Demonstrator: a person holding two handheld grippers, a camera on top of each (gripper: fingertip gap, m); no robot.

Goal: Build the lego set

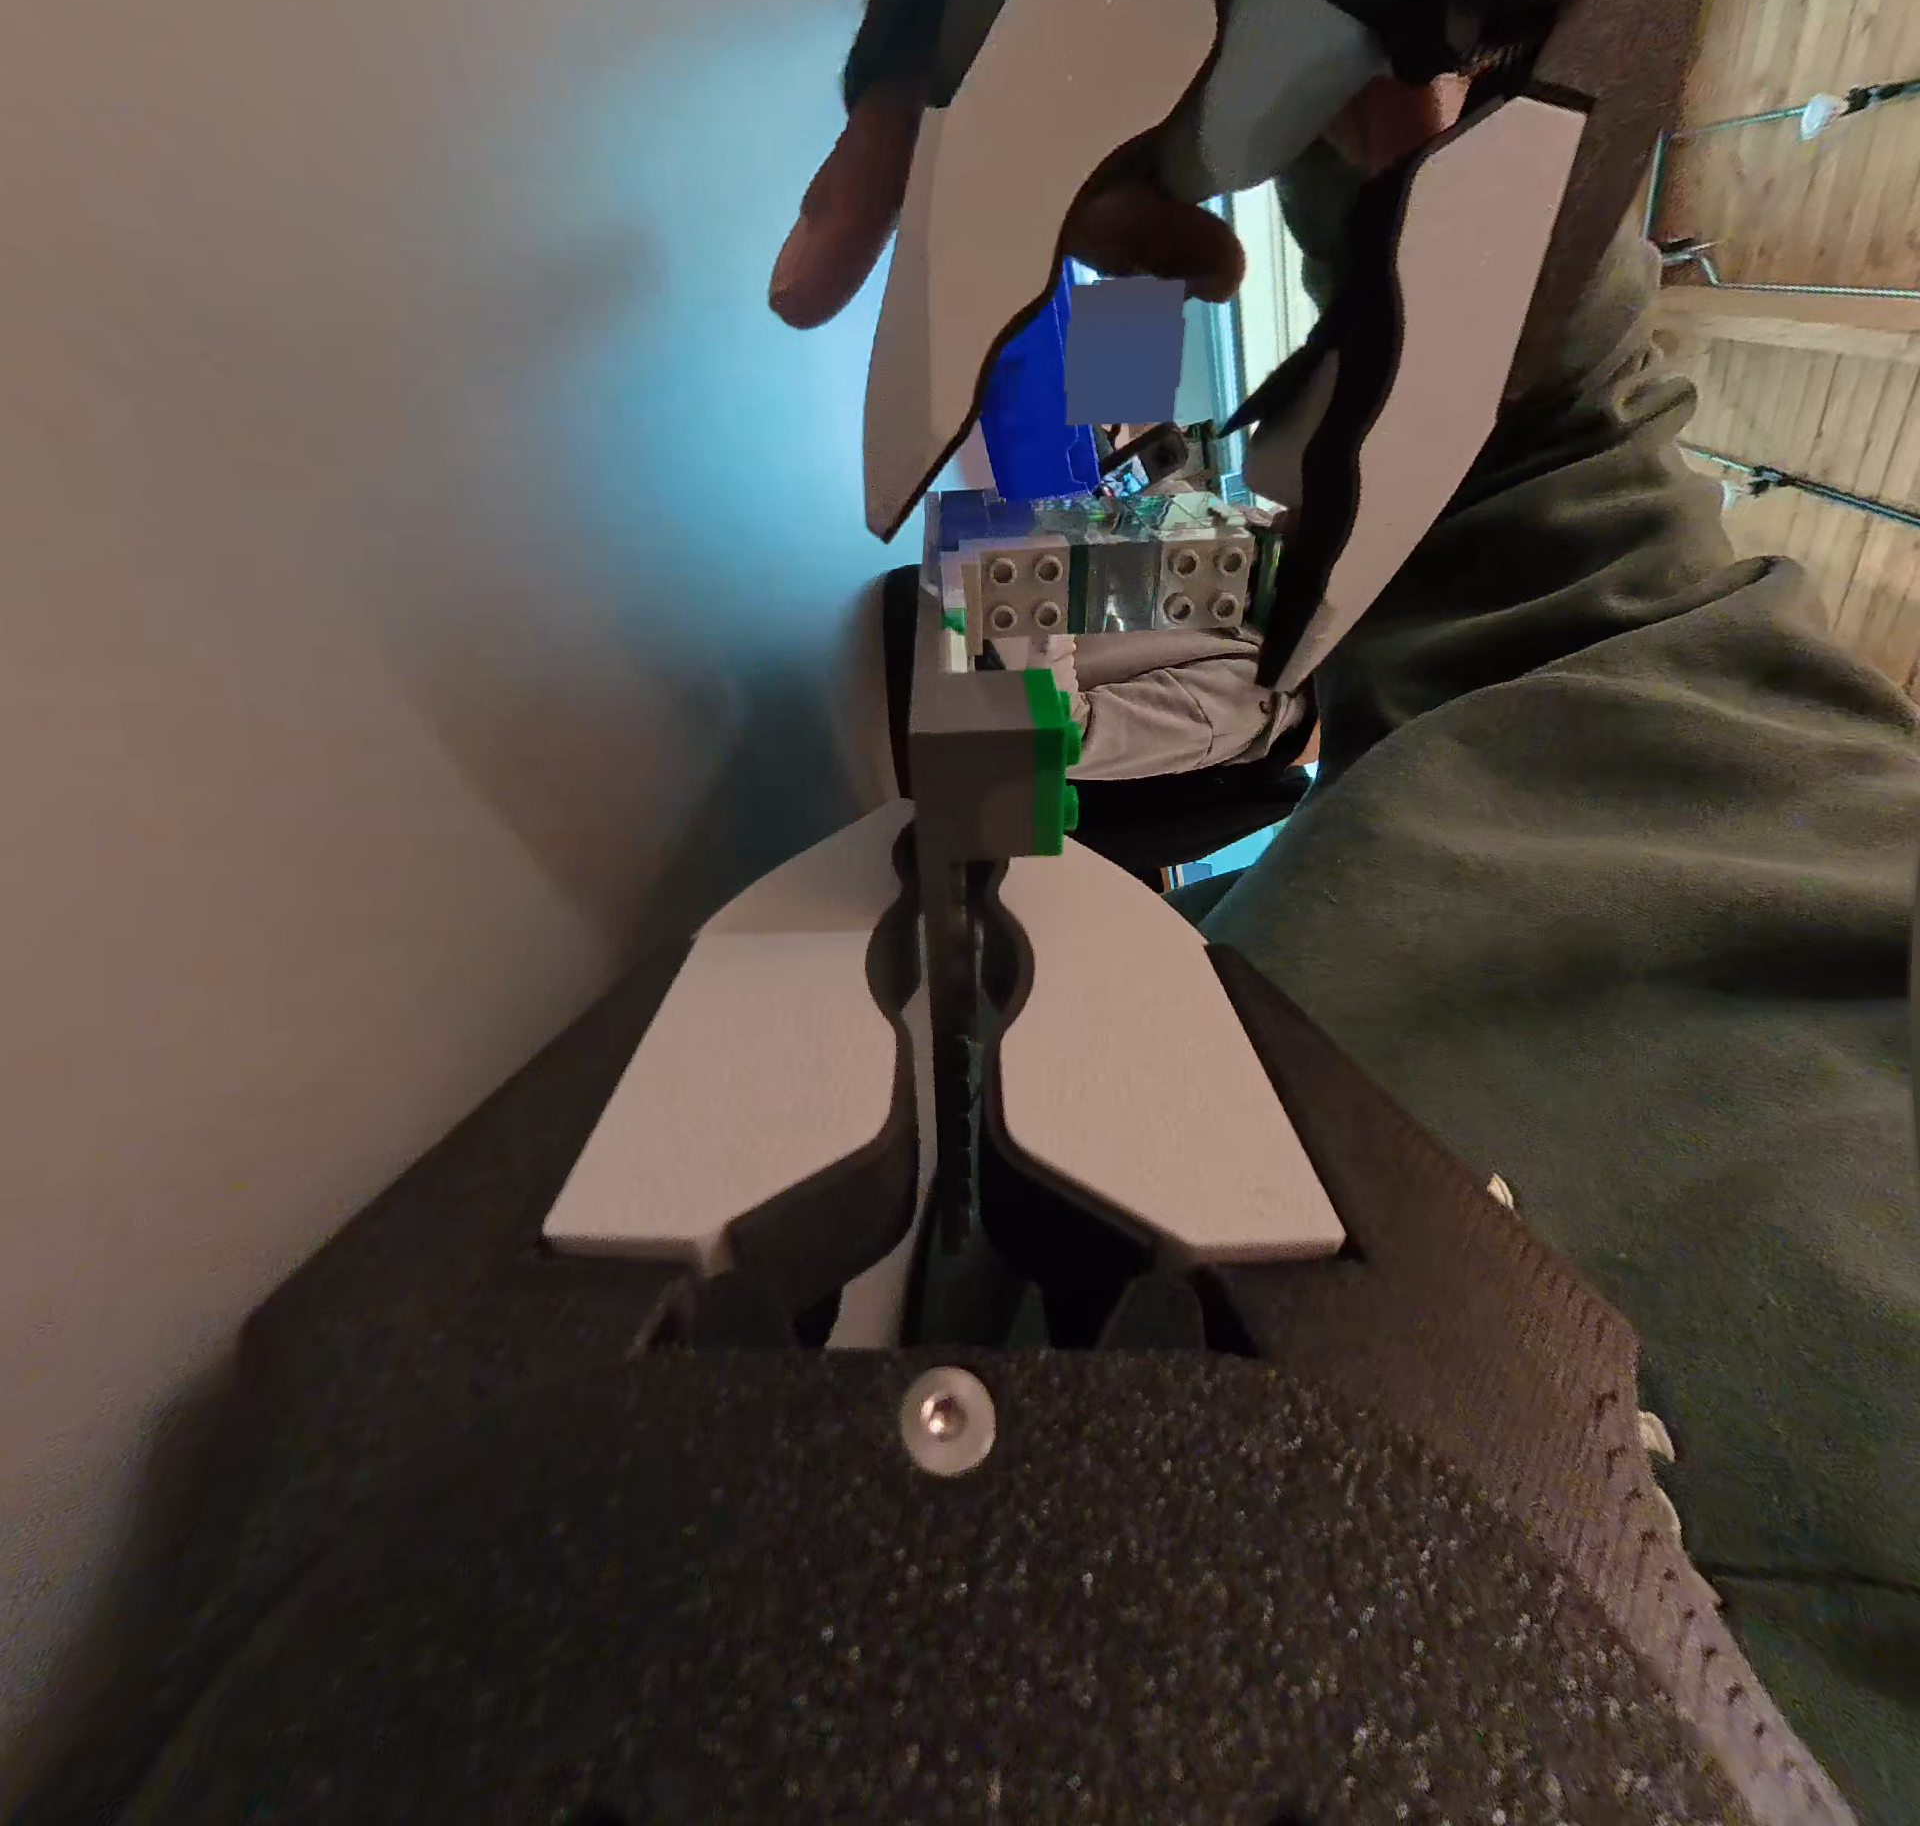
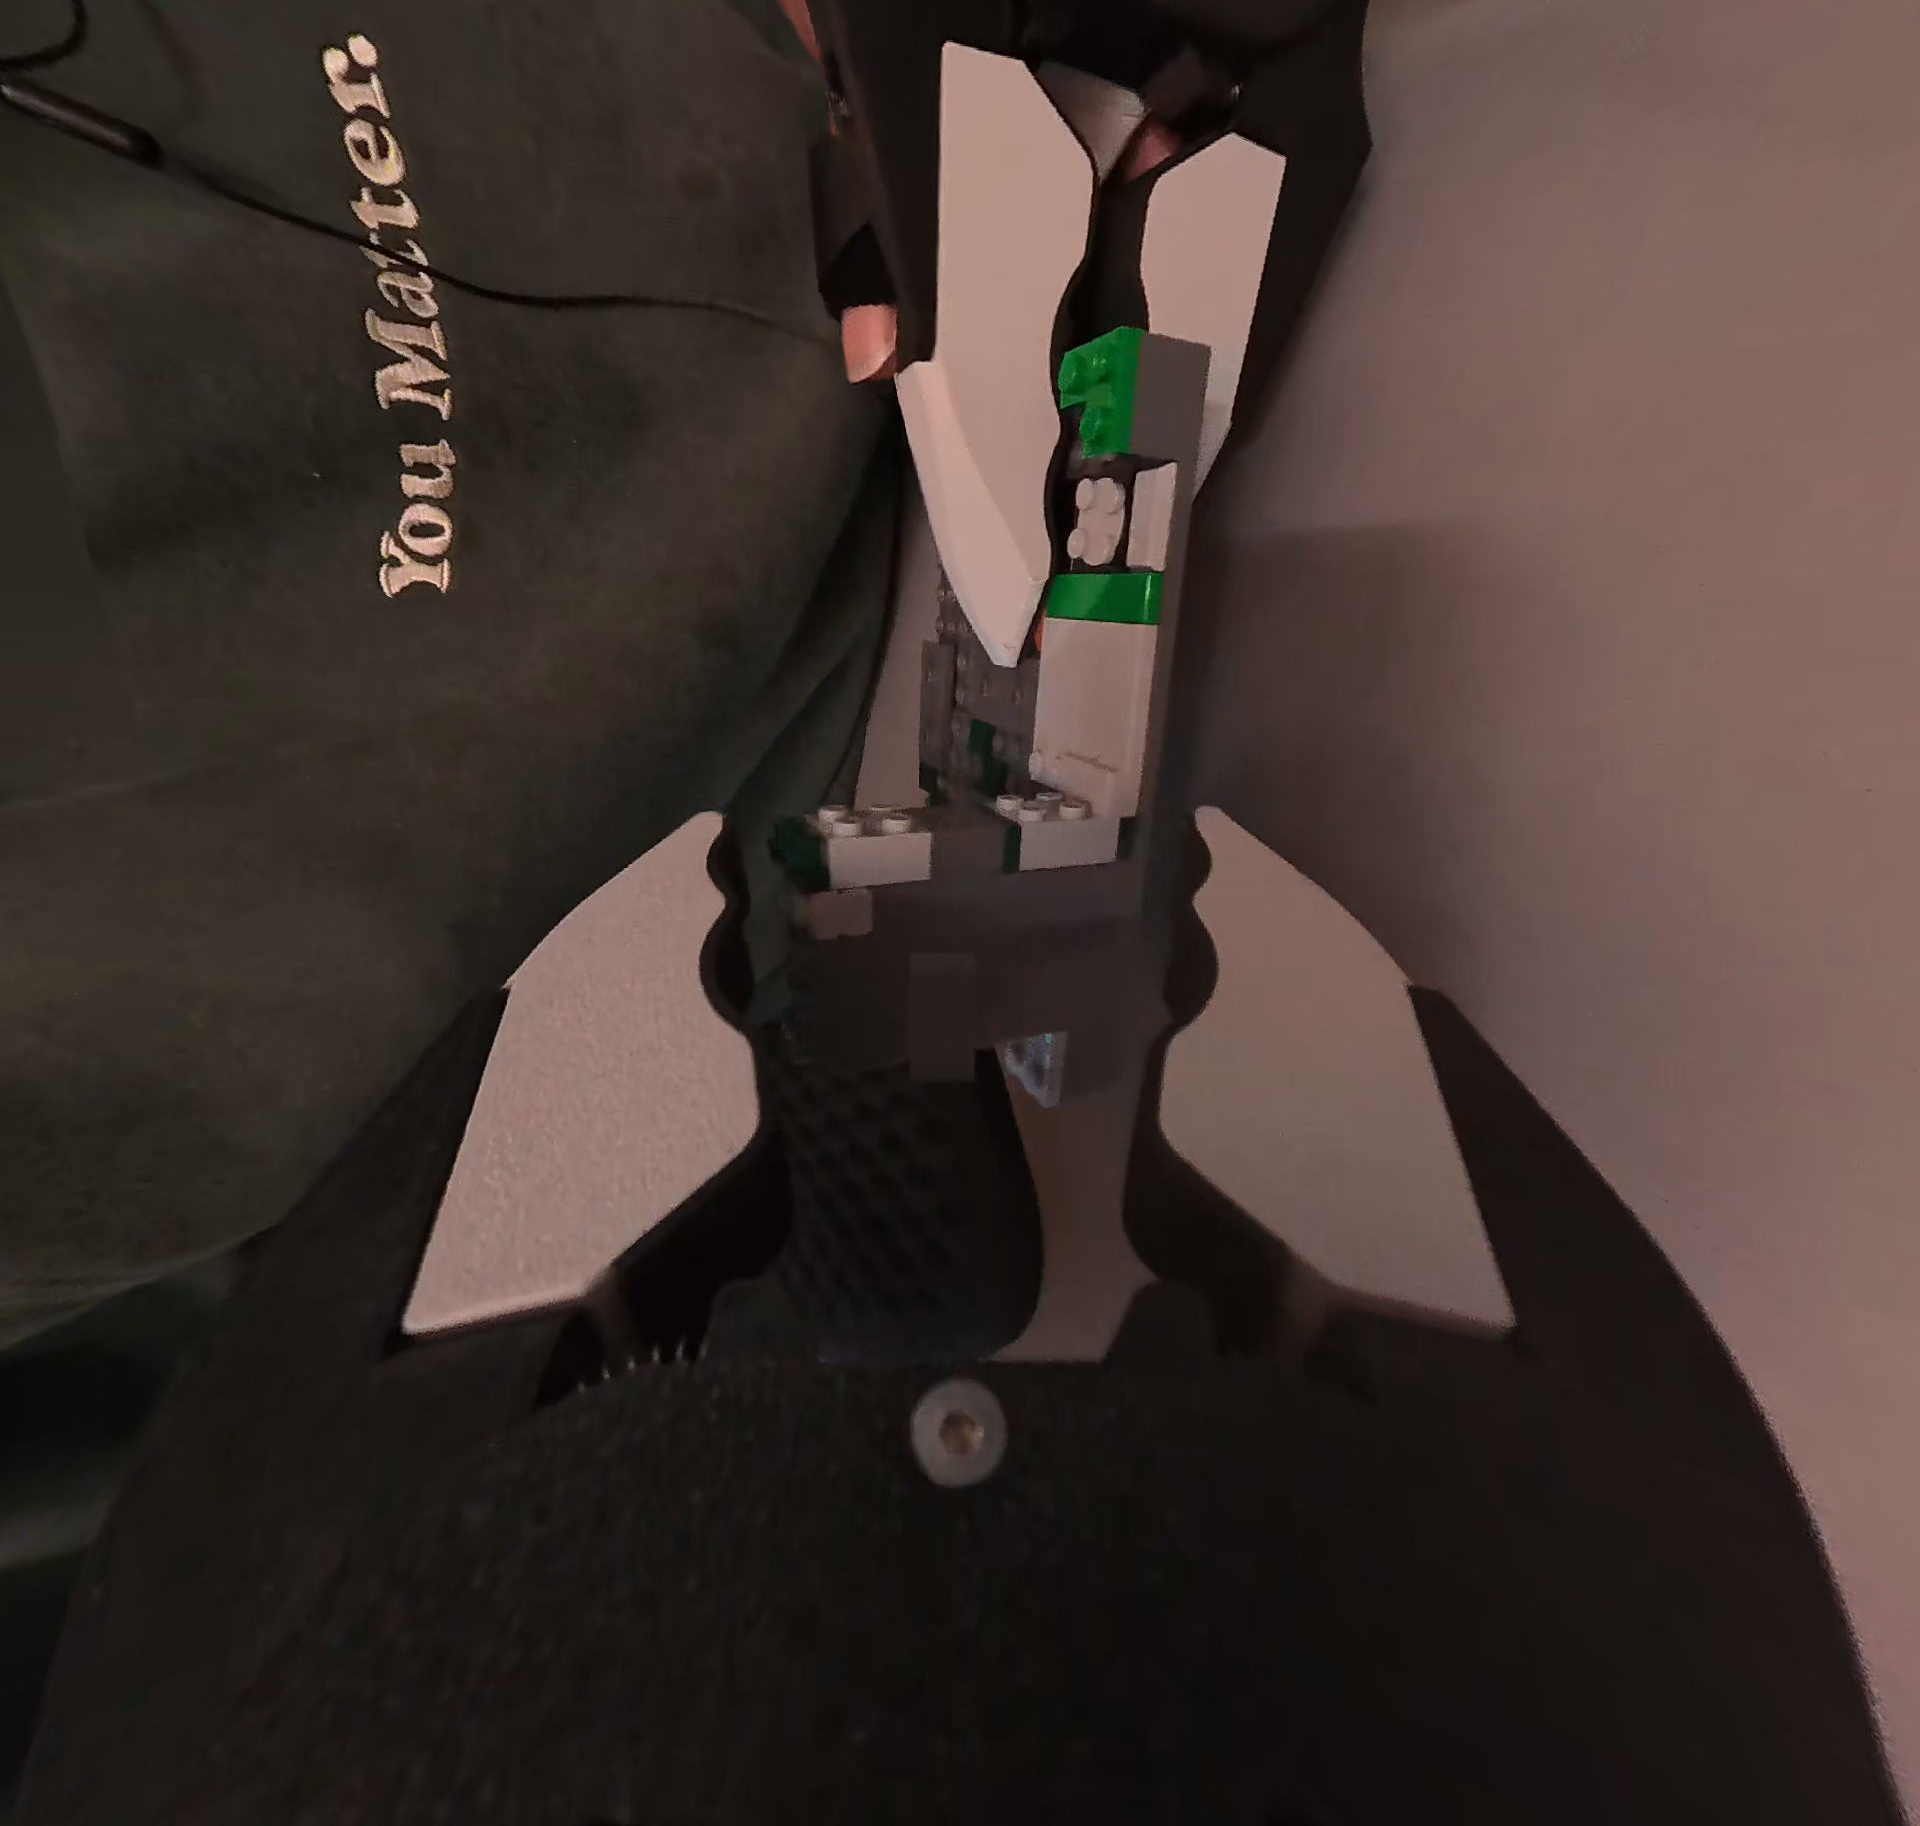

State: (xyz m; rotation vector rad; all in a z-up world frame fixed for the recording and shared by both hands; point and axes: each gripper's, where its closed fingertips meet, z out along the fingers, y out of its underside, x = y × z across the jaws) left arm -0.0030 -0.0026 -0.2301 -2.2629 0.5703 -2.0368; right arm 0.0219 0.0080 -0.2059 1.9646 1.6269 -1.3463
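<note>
A partly built lego model [image 1: 977, 758] of grey, white and green bricks with a clear piece is held in the air between both grippers. In the left wrist view my left gripper [image 1: 961, 841] is shut on a thin dark plate at the model's near end. My right gripper [image 1: 1086, 602] comes from above, its jaws around the far studded end. In the right wrist view the right gripper [image 2: 956, 831] is shut on the wide grey part of the model [image 2: 1091, 696], and the left gripper [image 2: 1117, 545] clamps the green-and-grey end beyond it.
A person's dark green sweatshirt [image 2: 416, 529] fills one side close to the grippers; it also shows in the left wrist view [image 1: 1558, 945]. Fingers of a hand [image 1: 831, 238] hold the right gripper. A plain pale wall [image 2: 1558, 633] lies on the other side. A blue bin [image 1: 1029, 405] stands far behind.
</note>
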